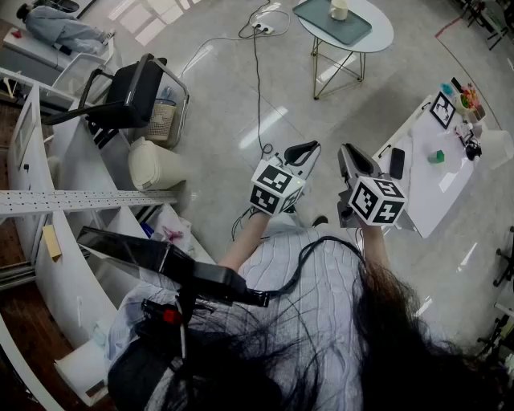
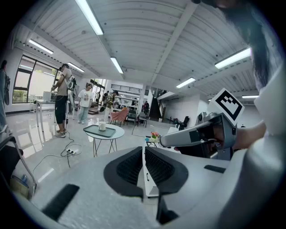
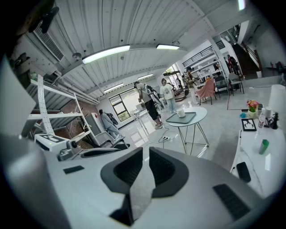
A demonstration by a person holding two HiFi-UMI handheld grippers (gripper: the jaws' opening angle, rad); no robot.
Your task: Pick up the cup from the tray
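Head view: left gripper (image 1: 294, 163) and right gripper (image 1: 353, 164) are held side by side, both well short of the round table (image 1: 381, 34). Far ahead of both sets of jaws, the table carries a teal tray (image 1: 328, 22), and the cup (image 1: 339, 8) stands on that tray. A white desk (image 1: 440, 193) lies off to the right of the right jaws, with a dark phone (image 1: 397, 163) and a small green item (image 1: 436, 156) on it. Left gripper view: I read the left gripper (image 2: 144, 153) with its jaws drawn to a thin slit and nothing between them. The cup (image 2: 102, 126) sits on the tray (image 2: 93, 130) on the table (image 2: 117, 132), far beyond the jaw tips and to their left. The right gripper (image 2: 199, 134) shows just to the right of the jaws. Two people (image 2: 61, 105) stand further off, left of the table. Right gripper view: the right gripper (image 3: 145, 154) also shows its jaws narrow, almost together, gripping nothing. The cup (image 3: 181, 113), tray (image 3: 187, 118) and table (image 3: 200, 116) are far ahead and to the right of the jaw tips. The desk (image 3: 264, 162) is at the far right.
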